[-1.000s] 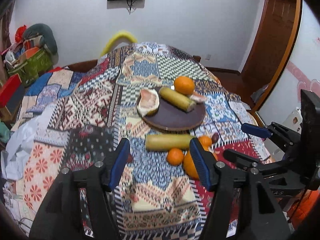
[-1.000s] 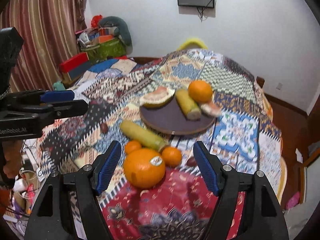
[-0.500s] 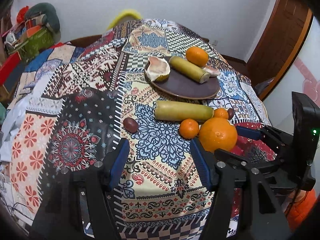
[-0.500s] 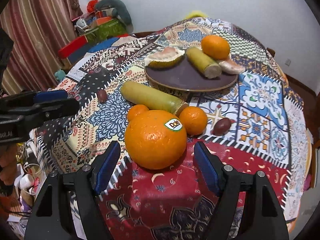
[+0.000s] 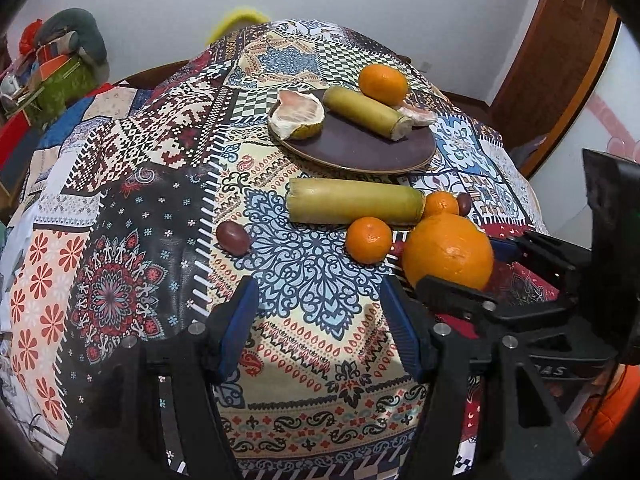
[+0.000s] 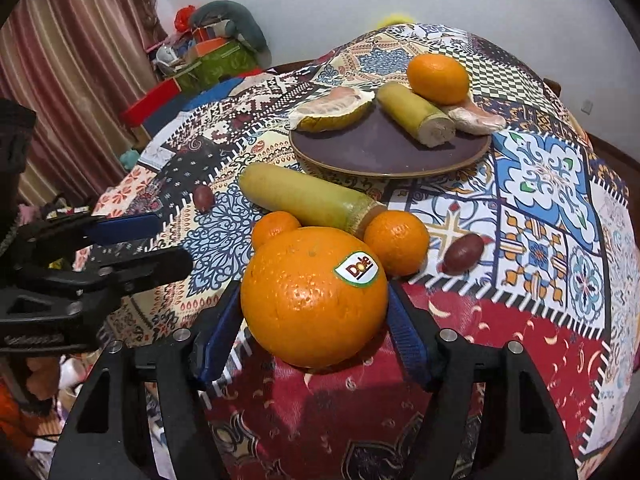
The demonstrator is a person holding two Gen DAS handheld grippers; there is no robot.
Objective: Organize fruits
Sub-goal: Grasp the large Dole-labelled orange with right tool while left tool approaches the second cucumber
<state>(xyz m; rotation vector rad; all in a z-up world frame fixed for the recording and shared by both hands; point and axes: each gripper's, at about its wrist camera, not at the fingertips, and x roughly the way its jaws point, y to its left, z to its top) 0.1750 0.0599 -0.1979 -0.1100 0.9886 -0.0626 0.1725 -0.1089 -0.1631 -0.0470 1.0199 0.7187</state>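
The big orange [image 6: 314, 296] is round, so it could roll off the cloth [image 6: 520, 320] or bump the small orange [image 6: 396, 242] if the right gripper [image 6: 314, 320] squeezes crooked. It sits between the open fingers, very near both. The left gripper [image 5: 320, 328] is open and holds nothing.

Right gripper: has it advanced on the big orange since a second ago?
Yes. The right gripper moved forward toward the plate; its pads now flank the big orange.
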